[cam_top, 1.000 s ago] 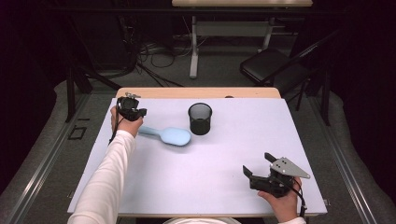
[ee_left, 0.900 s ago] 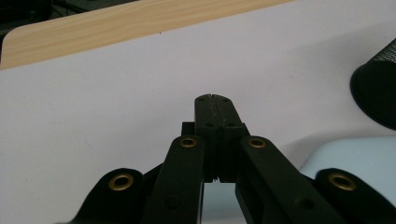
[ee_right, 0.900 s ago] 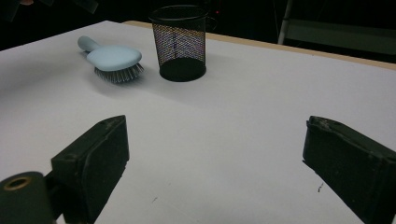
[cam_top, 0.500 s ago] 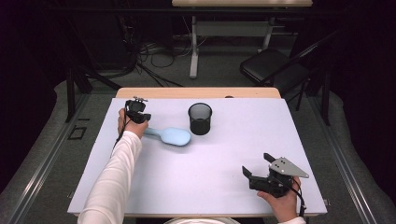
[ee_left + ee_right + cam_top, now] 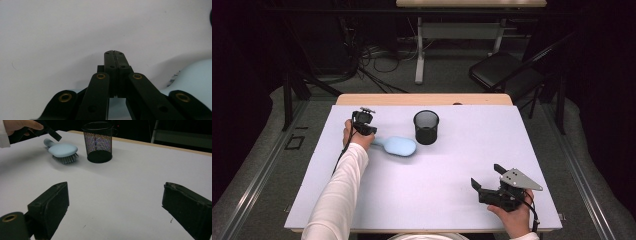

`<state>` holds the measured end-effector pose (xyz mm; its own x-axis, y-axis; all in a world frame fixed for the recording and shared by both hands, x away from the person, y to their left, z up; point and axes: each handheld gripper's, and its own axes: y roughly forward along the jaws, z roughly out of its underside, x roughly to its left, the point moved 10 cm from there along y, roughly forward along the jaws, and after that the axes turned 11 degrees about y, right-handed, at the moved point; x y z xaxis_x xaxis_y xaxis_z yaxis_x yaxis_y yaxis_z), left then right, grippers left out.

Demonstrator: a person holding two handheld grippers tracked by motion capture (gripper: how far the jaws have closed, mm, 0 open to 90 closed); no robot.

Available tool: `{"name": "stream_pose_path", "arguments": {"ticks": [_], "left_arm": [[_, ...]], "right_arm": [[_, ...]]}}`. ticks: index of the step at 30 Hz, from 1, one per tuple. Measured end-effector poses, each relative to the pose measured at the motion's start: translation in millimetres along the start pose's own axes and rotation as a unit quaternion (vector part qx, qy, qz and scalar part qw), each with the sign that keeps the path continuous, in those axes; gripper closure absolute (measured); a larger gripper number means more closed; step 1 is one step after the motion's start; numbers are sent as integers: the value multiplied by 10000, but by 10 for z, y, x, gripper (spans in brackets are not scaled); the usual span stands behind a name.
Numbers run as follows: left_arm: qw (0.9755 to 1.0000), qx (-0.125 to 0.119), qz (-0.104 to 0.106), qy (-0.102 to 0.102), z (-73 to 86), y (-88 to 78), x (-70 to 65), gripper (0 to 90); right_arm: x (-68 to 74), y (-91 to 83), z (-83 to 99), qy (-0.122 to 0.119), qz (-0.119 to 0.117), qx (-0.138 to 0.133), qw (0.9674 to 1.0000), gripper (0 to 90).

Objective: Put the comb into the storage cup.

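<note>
- The left gripper [image 5: 363,123] has come down toward the pale blue plastic hairbrush [image 5: 396,146] since a second ago, and now sits right over its handle end at the far left of the white table [image 5: 452,200]
- In the left gripper view its black jaws are pressed flat together with nothing between them, pointing at bare table while the blue handle [image 5: 192,75] passes beneath them; so the brush is not gripped, and whether the gripper rests on the handle I cannot tell
- The hairbrush has kept its place: bristles down on the table, its head toward the black wire-mesh pencil cup [image 5: 426,127], just beside it but apart
- The right gripper [image 5: 490,180] has not moved; it rests at the near right edge, jaws spread wide and empty, well apart from both things
- My reading: the lowering is an approach to the handle, but the jaws would have to open before any grasp, so a pickup has not begun
</note>
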<state>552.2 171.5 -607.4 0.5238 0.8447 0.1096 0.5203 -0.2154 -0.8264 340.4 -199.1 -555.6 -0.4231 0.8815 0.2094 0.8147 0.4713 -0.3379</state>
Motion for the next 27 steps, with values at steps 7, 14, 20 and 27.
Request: {"name": "stream_pose_path", "arguments": {"ticks": [7, 14, 20, 27], "left_arm": [[10000, 84, 32, -9, 40, 22, -1, 900], [9997, 217, 117, 50, 96, 46, -29, 900], [9997, 155, 177, 53, 132, 37, -24, 900], [9989, 257, 313, 227, 199, -15, -29, 900]], "right_arm": [[-4, 7, 2, 22, -9, 0, 10000, 70], [-6, 9, 2, 37, -11, 4, 10000, 70], [-7, 12, 7, 36, -7, 22, 10000, 70], [-13, -1, 0, 68, -4, 13, 10000, 74]]}}
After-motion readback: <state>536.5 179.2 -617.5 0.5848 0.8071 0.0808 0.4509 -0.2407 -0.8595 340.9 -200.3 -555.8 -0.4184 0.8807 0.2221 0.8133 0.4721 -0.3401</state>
